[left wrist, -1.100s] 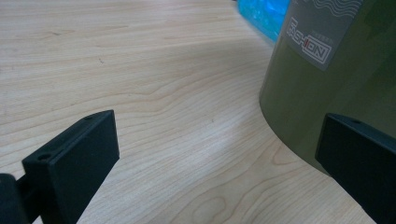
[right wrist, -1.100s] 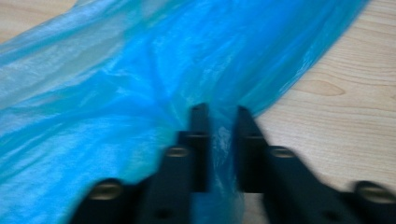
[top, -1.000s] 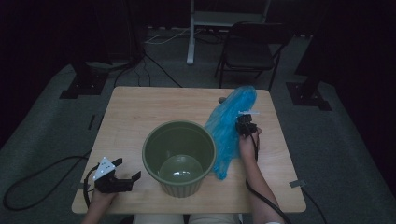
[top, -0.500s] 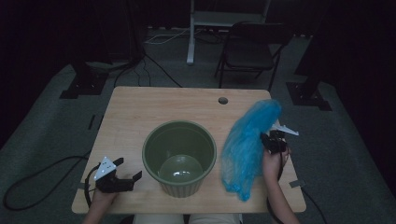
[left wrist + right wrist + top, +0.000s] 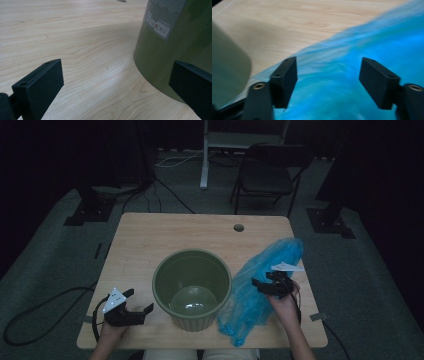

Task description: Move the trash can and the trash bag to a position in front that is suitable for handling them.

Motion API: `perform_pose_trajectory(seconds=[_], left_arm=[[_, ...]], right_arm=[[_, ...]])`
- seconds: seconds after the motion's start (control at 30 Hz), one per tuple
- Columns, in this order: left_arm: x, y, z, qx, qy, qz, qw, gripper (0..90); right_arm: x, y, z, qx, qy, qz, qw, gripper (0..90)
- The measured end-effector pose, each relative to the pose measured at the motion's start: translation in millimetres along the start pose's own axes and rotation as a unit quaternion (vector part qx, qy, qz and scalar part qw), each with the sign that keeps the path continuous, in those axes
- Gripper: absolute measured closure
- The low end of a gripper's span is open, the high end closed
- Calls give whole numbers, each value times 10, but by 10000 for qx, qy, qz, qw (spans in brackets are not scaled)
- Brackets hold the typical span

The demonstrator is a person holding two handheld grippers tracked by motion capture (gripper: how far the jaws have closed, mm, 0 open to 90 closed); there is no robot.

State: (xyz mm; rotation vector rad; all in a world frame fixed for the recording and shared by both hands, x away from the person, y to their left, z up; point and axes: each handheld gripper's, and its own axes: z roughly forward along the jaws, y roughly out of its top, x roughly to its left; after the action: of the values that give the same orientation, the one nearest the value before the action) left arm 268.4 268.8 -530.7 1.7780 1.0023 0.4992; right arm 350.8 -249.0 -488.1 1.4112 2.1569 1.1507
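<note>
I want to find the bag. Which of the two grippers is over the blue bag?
The right gripper, its jaws open above the blue bag. The left gripper sits beside the green bin.

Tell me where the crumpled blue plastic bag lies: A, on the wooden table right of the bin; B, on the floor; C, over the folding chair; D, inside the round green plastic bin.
A: the crumpled blue plastic bag lies on the wooden table beside the round green plastic bin, on its right.
</note>
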Motion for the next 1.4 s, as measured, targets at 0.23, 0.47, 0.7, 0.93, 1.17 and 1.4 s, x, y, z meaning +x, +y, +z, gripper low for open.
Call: perform_pose_trajectory(seconds=[0.23, 0.47, 0.7, 0.93, 1.17, 1.4], left_arm=[[5, 1, -20, -25, -30, -17, 10000, 2], [16, 1, -29, -42, -35, -21, 10000, 2], [18, 3, -25, -44, -36, -35, 10000, 2], [19, 5, -24, -54, -46, -36, 10000, 2], [28, 10, -37, -103, -56, -43, 9999, 1], [16, 10, -51, -93, -71, 19, 9999, 2]], right_arm=[[286, 45, 462, 395, 397, -794, 9953, 209], [499, -163, 671, 808, 577, -1377, 9855, 205], [482, -198, 671, 828, 420, -1471, 9848, 452], [348, -79, 770, 607, -133, -1404, 9882, 899], [86, 543, 674, -543, -676, -334, 9957, 900], [22, 1104, 715, -1047, -929, 248, 9898, 899]])
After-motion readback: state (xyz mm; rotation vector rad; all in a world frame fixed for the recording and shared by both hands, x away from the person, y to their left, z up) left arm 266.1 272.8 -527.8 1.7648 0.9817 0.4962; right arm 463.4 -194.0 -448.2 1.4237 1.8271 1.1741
